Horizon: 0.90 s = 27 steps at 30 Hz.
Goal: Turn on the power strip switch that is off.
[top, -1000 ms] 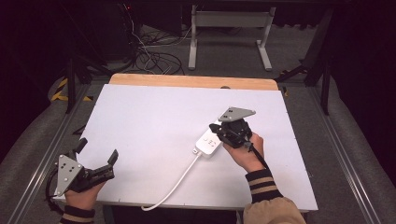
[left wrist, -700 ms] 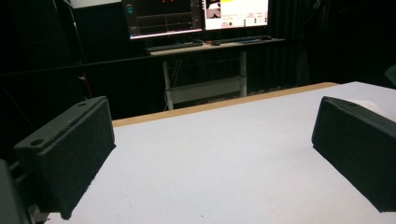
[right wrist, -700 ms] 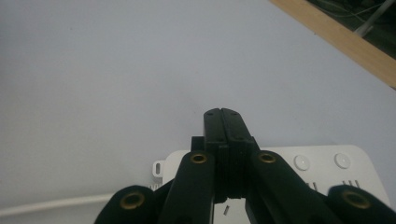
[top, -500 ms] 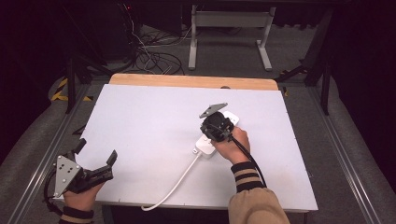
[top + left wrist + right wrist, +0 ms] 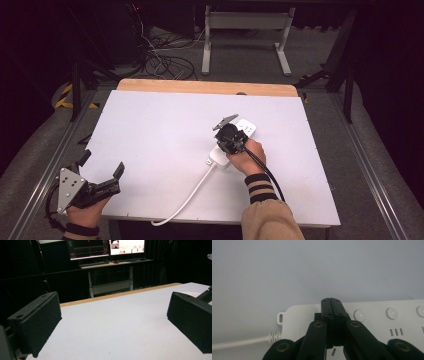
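Observation:
A white power strip (image 5: 248, 127) lies right of centre on the white table (image 5: 150, 130), its white cable (image 5: 190, 192) running to the front edge. My right gripper (image 5: 226, 149) points down at the strip's cable end. In the right gripper view its jaws (image 5: 330, 301) are shut, tips together over the strip (image 5: 374, 325) just left of a round button (image 5: 360, 314), with nothing between them. Whether the tips touch the strip I cannot tell. My left gripper (image 5: 102, 162) rests at the table's front left corner. Its jaws (image 5: 112, 322) stand wide open, holding nothing.
A wooden strip (image 5: 200, 86) edges the table's far side. Beyond it are a metal desk frame (image 5: 245, 30) and floor cables (image 5: 160, 60). Monitors (image 5: 105, 247) stand on a far desk. Rails run along both sides of the table.
My right hand has moved left and down, bringing its shut jaws onto the cable end of the power strip. The left gripper has stayed put.

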Each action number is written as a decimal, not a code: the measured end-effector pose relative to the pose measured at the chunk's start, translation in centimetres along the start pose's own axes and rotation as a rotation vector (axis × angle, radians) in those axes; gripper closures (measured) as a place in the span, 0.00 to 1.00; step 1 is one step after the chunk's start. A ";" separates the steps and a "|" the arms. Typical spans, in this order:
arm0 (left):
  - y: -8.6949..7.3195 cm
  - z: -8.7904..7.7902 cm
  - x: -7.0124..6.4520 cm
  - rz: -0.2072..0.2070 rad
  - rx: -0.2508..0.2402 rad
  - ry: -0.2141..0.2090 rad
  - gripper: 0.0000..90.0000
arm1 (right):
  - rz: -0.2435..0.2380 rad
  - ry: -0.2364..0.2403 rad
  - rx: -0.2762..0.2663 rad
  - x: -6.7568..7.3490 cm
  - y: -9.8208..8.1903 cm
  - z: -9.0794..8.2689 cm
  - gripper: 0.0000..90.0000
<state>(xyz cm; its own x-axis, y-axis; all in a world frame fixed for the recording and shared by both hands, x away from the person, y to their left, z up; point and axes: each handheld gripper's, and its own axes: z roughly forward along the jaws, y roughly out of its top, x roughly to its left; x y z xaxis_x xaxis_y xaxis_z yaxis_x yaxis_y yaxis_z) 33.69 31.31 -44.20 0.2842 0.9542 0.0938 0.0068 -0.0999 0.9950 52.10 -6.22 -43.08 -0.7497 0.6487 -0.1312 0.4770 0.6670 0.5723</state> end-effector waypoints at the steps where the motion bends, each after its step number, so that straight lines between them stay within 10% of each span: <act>1: 0.0 0.0 0.0 0.000 0.000 0.000 0.00 | 0.001 0.002 0.005 0.0 0.0 0.1 1.00; 27: 0.1 -0.1 0.1 -0.004 -0.002 0.002 0.00 | 0.015 -0.006 0.017 0.5 -0.2 1.0 1.00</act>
<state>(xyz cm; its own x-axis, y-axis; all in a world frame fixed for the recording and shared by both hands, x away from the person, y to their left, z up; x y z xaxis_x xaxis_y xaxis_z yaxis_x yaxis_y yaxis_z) 33.64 31.41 -44.12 0.2826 0.9550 0.0899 0.0063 -0.0955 0.9954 52.10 -5.65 -44.07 -0.7394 0.6611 -0.1276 0.4961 0.6631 0.5605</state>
